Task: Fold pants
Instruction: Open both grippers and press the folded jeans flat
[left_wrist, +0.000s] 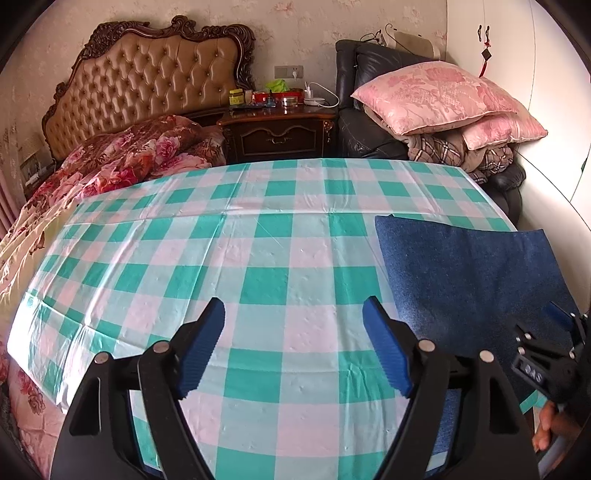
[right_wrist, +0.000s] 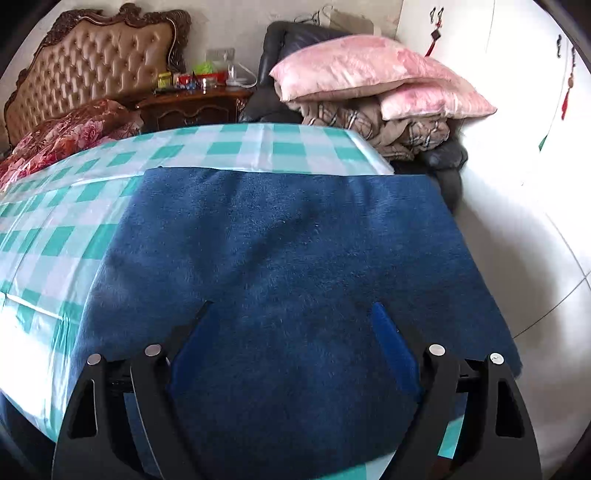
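both jaws stand apart over the blue pants, whose edge overhangs the checkered surface, so a careless tug could slide them off

Blue pants of soft, fuzzy, matt cloth lie on a counter under a glossy, slightly wrinkled green-and-white checked plastic cover. Each hand-held gripper is matt black plastic with ribbed blue pads. The headboard is tufted tan leather framed in carved dark wood.
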